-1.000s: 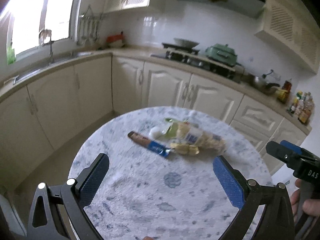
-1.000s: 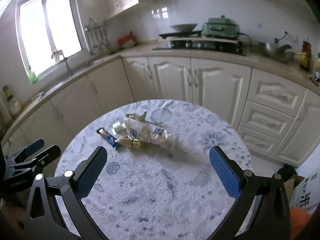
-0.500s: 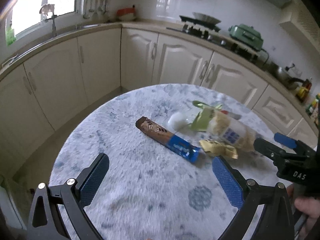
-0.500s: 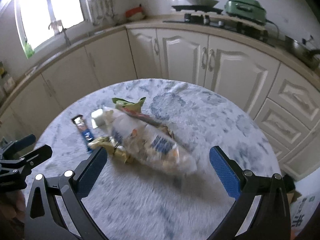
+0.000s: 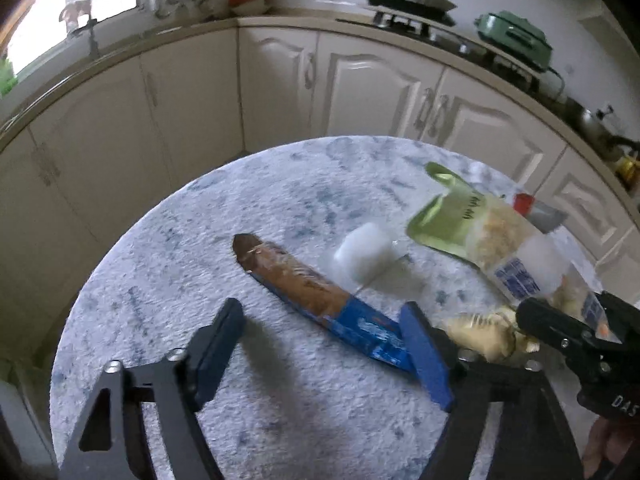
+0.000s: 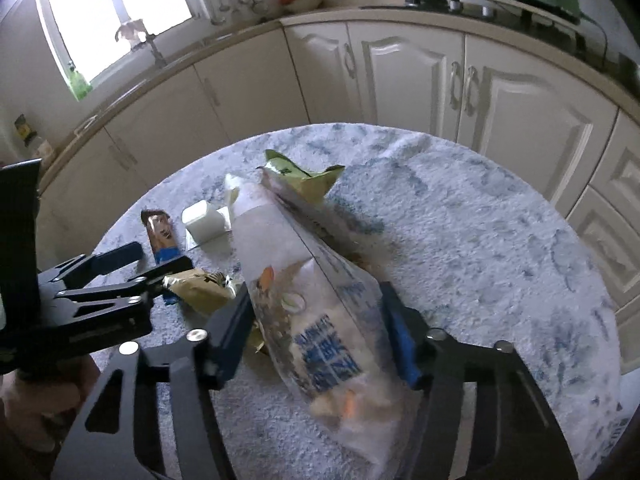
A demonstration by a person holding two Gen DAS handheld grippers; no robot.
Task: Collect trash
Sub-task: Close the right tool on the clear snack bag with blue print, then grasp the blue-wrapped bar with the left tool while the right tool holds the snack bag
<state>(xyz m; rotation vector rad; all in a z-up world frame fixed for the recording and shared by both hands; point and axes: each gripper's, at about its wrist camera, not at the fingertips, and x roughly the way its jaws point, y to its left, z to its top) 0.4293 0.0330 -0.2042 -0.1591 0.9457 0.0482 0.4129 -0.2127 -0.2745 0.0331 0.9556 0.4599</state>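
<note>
My left gripper (image 5: 324,344) hovers low over the round table, its jaws closing. The blue end of a brown-and-blue bar wrapper (image 5: 304,284) lies between them against the right pad (image 5: 424,356), and the left pad stands clear of it. My right gripper (image 6: 316,326) has its jaws closing on a clear snack bag (image 6: 320,320), with both pads against its sides. A gold wrapper (image 6: 200,284), a white tub (image 5: 364,252) and a green pouch (image 5: 444,216) lie beside these. Each view shows the other gripper at its edge.
The table (image 5: 160,280) wears a mottled blue-and-white cloth, and its rim drops off to the left and at the back. Cream kitchen cabinets (image 6: 400,80) curve around behind it. A hand (image 6: 40,400) holds the left gripper's handle.
Both grippers came down and forward over the trash pile. The left jaws narrowed around the bar wrapper's blue end. The right jaws closed in on the clear bag, which now bulges upward.
</note>
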